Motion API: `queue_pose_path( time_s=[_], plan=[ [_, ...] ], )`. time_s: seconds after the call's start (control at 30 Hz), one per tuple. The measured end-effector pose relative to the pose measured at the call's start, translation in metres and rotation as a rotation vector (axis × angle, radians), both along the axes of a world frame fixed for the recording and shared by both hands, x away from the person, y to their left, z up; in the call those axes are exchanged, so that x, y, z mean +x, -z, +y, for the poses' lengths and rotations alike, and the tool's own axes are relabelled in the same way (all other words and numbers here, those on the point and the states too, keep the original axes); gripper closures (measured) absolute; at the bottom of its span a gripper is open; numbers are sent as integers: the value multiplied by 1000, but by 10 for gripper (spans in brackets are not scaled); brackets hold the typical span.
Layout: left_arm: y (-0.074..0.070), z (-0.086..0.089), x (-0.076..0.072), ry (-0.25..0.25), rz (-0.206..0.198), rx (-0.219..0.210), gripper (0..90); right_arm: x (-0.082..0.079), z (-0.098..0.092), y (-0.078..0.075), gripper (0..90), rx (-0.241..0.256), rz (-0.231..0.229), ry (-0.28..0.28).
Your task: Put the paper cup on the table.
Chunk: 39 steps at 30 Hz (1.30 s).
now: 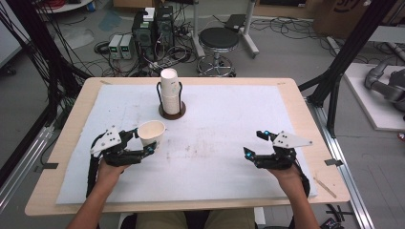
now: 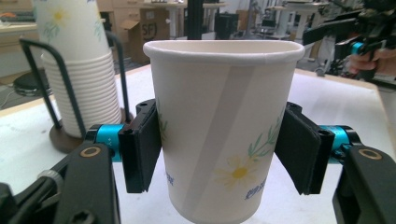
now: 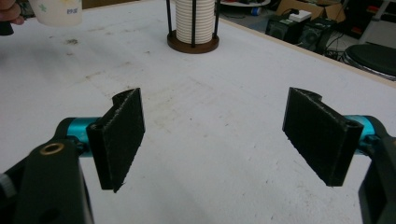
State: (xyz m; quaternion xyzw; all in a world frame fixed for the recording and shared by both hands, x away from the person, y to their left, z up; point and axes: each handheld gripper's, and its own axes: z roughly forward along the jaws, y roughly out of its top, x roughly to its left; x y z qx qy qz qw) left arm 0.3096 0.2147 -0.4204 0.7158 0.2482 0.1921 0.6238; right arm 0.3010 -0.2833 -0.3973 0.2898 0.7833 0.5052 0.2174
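**Paper cup clamped in the left gripper, right gripper wide apart**

A tall stack of white paper cups stands in a black wire holder on a round brown base at the far middle of the white foam mat that covers the light wooden table. The stack is near the left gripper, beyond it and slightly to its right; nothing lies between the 2 grippers on the mat. Past the table, a black round stool and black computer cases stand on the grey floor.

The white paper cup with a daisy print is upright in the left gripper, above the mat's left half. Its 2 black pads press the cup's sides below the rim. The left forearm comes in from the bottom edge, angled inward.

The right gripper is over the mat's right half, well apart from the cup, its jaws spread wide with only bare mat between them.
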Motion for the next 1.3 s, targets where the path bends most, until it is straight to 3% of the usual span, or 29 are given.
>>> queue_pose_path(
  time_s=[0.27,0.47,0.63,0.87,1.03,1.3],
  plan=[
    [11,2,7,-63,38,43,351,-4,-1,-1,212,-6,-9,-10],
    [22,-5,15,-80,96,120,355,-6,-3,1,213,-8,0,-11],
    [26,-8,16,-87,122,171,357,-8,-4,0,213,-5,-5,-11],
    [30,-7,16,-99,144,199,357,-7,-2,0,213,-7,-6,-21],
    [31,-5,14,-107,157,186,357,-6,-1,0,213,-8,-4,-30],
    [31,3,4,-115,179,229,354,-6,-3,0,212,-5,-4,-25]
  ],
)
